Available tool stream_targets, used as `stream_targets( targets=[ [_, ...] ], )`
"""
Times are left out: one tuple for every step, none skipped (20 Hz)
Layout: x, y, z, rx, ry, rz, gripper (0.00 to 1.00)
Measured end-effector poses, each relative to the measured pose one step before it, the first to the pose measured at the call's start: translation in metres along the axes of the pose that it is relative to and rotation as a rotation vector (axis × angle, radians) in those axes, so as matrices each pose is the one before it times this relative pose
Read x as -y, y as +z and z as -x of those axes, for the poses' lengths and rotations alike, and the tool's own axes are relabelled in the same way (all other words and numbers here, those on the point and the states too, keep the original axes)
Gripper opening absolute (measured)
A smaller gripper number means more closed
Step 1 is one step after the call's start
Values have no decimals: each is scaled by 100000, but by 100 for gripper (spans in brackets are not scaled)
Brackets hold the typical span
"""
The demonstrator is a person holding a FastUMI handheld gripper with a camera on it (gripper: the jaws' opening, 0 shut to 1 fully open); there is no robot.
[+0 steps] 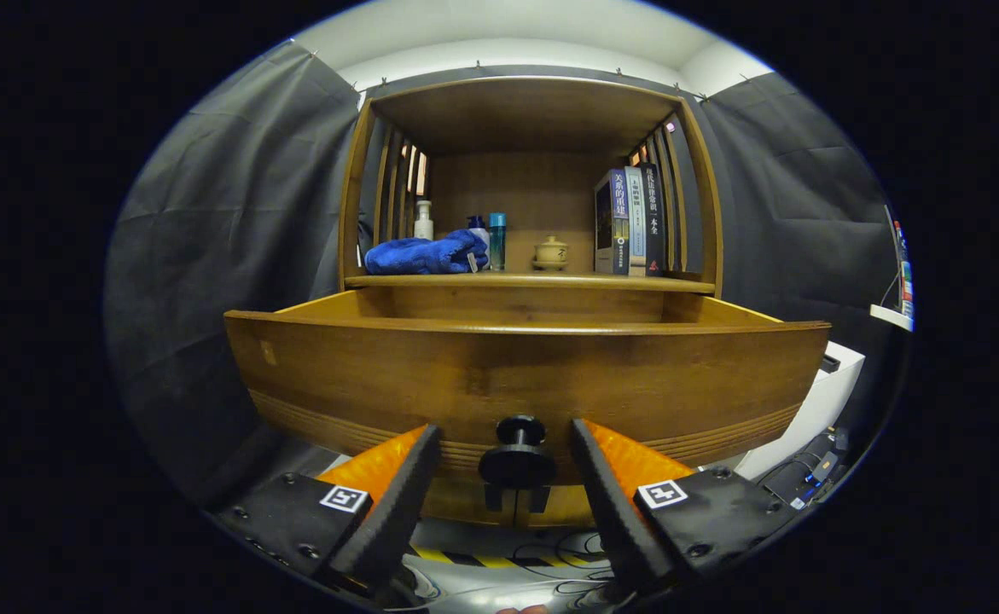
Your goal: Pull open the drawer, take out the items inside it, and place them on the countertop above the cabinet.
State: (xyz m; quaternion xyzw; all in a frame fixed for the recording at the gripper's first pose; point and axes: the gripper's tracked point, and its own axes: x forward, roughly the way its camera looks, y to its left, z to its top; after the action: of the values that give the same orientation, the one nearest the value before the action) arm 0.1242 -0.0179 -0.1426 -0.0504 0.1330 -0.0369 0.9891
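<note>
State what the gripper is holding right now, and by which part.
Nothing is held. The gripper is open, its fingers standing apart on either side of the drawer's round knob without pressing on it.

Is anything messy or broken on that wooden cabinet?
Nothing looks broken or spilled. The drawer is pulled out, which fits the job. On the countertop a blue towel lies bunched up beside the bottles, not neatly folded. The books stand upright. The hand-held gripper is open around the drawer knob.
</note>
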Motion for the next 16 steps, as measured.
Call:
stream_targets(
  targets=[
    [-230,622,374,666,1358,-991,99],
    [-329,1269,530,2044,1841,-1507,99],
    [-133,1879,438,2694,1545,-1438,99],
    [-265,2316,91,3152,1962,-941,99],
    [-359,2499,-327,1237,2203,-154,99],
    [-324,2050,-547,18,2288,-524,98],
    [-266,2428,-894,414,2074,-1726,98],
    [104,2606,-1073,908,692,-663,98],
    [767,2125,-1251,496,-846,197,98],
    [827,2017,-1547,775,-1525,628,98],
    [941,1834,-1720,1615,-2128,1532,98],
    [1104,1194,-1815,712,-2763,2279,98],
    [926,475,-1767,-1072,-1650,342,98],
    [343,-768,-1675,-5119,-898,-1473,98],
    [557,-979,-1562,-6764,-1152,-1188,99],
    [300,-450,-1883,-4890,-737,-792,99]
  ],
)
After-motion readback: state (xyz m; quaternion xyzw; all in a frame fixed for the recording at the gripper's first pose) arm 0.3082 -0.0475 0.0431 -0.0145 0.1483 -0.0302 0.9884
